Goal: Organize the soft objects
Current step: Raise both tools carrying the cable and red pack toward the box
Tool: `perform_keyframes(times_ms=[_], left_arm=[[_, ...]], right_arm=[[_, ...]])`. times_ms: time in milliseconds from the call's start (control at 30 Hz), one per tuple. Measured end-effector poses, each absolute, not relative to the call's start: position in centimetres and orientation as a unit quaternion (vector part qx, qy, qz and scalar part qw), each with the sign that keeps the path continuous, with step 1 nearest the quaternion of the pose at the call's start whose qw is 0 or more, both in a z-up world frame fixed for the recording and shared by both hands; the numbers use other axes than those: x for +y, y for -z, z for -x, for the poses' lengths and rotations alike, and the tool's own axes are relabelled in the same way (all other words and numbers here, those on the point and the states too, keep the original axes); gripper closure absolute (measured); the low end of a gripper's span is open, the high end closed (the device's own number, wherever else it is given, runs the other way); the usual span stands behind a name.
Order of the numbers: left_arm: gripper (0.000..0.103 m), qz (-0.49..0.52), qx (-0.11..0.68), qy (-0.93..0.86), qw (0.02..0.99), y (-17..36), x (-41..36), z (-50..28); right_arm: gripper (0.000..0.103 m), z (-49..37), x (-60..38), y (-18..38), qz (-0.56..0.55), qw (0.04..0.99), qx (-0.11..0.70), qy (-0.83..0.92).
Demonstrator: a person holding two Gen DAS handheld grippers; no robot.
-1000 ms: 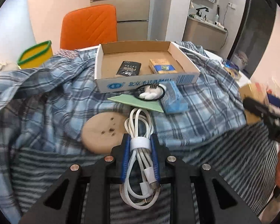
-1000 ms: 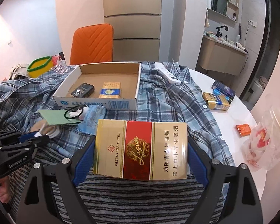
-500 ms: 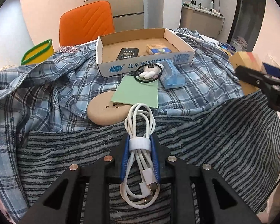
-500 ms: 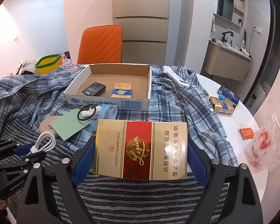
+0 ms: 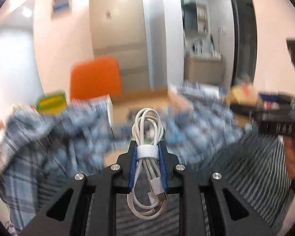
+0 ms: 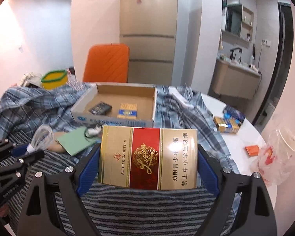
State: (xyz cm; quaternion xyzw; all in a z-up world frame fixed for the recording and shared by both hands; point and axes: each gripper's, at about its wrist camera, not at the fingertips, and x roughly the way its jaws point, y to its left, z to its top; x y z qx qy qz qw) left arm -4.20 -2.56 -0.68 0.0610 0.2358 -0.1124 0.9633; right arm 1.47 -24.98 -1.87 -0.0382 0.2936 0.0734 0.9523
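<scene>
Left gripper (image 5: 147, 164), jaws closed on the coiled white USB cable (image 5: 147, 157), has swung upward within the last second, blurring its view; the cable now hangs clear above the blue plaid shirt (image 6: 39, 106). Right gripper (image 6: 148, 169), jaws spread wide, clamps the gold-and-red cigarette carton (image 6: 148, 157) as before. Both items appear bound for the shallow open cardboard box (image 6: 154, 106).

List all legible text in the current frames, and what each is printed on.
"FILTER CIGARETTES": gold and red cigarette carton held in the right claw.
"劝阻青少年吸烟" and "禁止中小学生吸烟": same carton, right panel.
Gold script logo on the carton's red band: not legible.
Blue print on the cardboard tray front wall: too blurred.
Packs inside the tray: too small.
White lettering on the left claw body: unreadable.
Left wrist view: motion-blurred, nothing legible.
</scene>
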Motion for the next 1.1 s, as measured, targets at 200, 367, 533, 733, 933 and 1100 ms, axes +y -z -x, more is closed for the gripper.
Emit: perform_keyframes(times_ms=[200,367,533,733,933,1100], left_arm=[[0.081,-0.045,0.117,0.107,0.986,-1.5,-2.0,5.0],[0.081,-0.042,0.1,0.105,0.989,-2.2,-2.2,5.3],[0.081,-0.061,0.078,0.11,0.989,-3.0,-3.1,6.0],[0.081,-0.044,0.063,0.108,0.991,-5.2,-3.8,5.0],[0.081,-0.026,0.026,0.097,0.995,-8.4,-4.3,2.7],[0.081,-0.004,-0.005,0.085,0.996,-10.3,-3.9,-0.2]], right_arm=[[0.015,0.7,-23.5,1.1,0.046,0.972,0.214,-0.09],[0.015,1.3,-23.0,0.6,0.047,0.977,0.184,-0.093],[0.015,1.1,-22.8,0.1,0.05,0.979,0.177,-0.09],[0.015,0.5,-22.8,-1.9,0.051,0.984,0.142,-0.094],[0.015,-1.9,-22.2,-5.0,0.056,0.991,0.097,-0.078],[0.015,-4.5,-22.5,-6.9,0.024,0.995,0.065,-0.069]])
